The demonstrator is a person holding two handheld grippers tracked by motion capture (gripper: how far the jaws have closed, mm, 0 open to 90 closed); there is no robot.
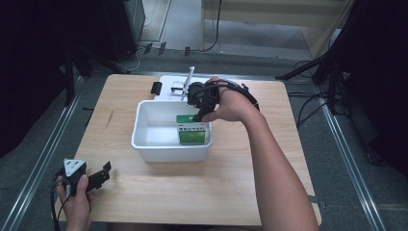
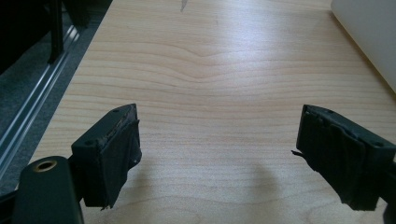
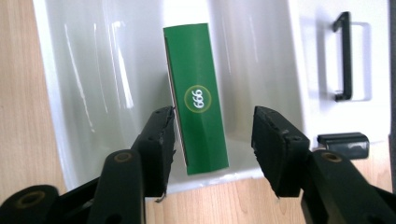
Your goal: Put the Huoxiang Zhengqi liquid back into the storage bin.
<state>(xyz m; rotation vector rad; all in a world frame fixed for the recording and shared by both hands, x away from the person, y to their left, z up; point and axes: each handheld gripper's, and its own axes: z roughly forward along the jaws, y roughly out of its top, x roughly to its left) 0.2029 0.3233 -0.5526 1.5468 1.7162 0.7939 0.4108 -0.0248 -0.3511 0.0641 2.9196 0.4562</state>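
Observation:
A white bin stands mid-table. Inside it at the right, a green box sits behind a larger green carton with a white label. My right gripper reaches down over the bin's far right side. In the right gripper view the green box, marked 666, stands against the bin's wall. My right gripper is open around its lower end, the left jaw at the box's edge and the right jaw apart from it. My left gripper rests open and empty near the table's front left corner, over bare wood.
Behind the bin lies a white plate with a black handle and a small black clip. A black block sits at the back, and a white rod stands up there. The bin's corner is off to my left gripper's right.

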